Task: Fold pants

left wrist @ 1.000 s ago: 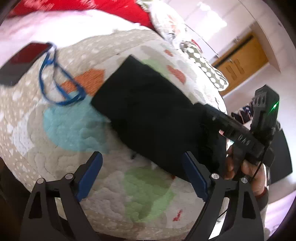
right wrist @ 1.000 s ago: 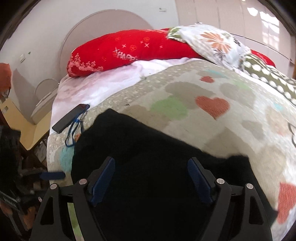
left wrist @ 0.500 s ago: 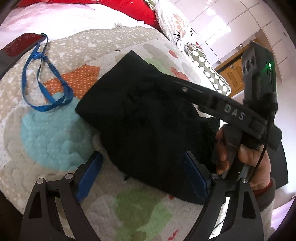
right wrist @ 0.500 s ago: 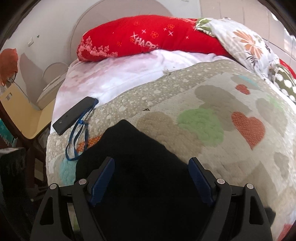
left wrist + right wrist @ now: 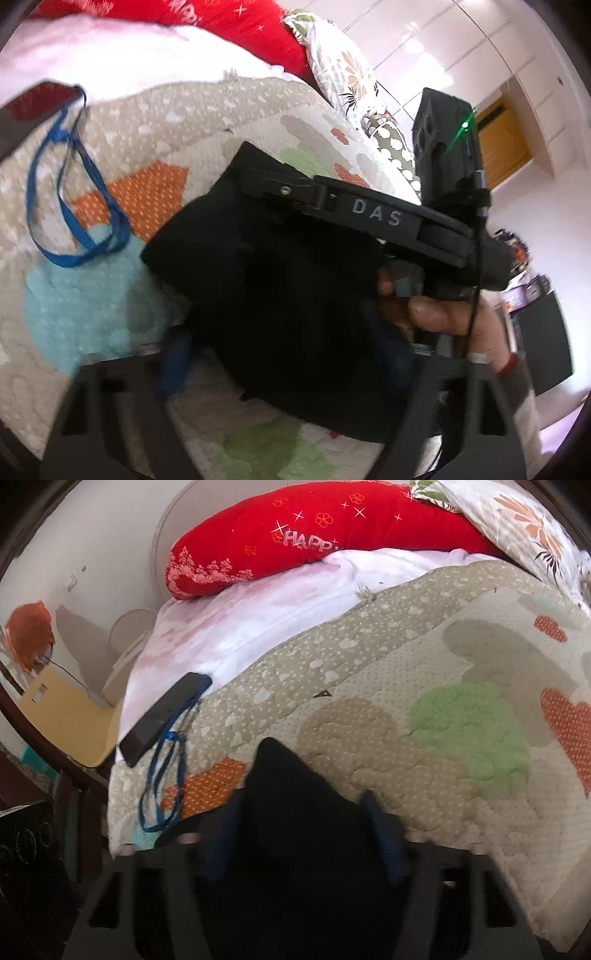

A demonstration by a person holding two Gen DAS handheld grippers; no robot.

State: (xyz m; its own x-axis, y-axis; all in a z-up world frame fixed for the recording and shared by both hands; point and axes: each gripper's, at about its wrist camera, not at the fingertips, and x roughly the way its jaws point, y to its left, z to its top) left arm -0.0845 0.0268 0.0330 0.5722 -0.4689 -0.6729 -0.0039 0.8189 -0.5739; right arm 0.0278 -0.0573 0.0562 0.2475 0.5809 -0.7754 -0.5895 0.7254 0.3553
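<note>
On the quilt (image 5: 369, 686) that covers the bed, the black pants (image 5: 266, 280) lie as a compact folded bundle near the bed's edge, with one corner of cloth raised to a peak in the right wrist view. Blur hides the exact contact, but the right gripper (image 5: 301, 823) has its blue fingers (image 5: 380, 819) on either side of that peak, close in against the cloth, so it appears clamped on the pants; the likely reason is to carry this layer over for a further fold. From the left wrist view the left gripper (image 5: 288, 365) sits low at the near edge of the bundle; one blue finger (image 5: 175, 363) shows beside the cloth and the other is lost against the black fabric, so I cannot tell whether it grips. Its position suggests it is there to pin or take the near edge while the other side is moved. Well clear of the pants, a phone (image 5: 166, 716) and its blue lanyard (image 5: 166, 775) lie near the quilt's border, outside the working area.
</note>
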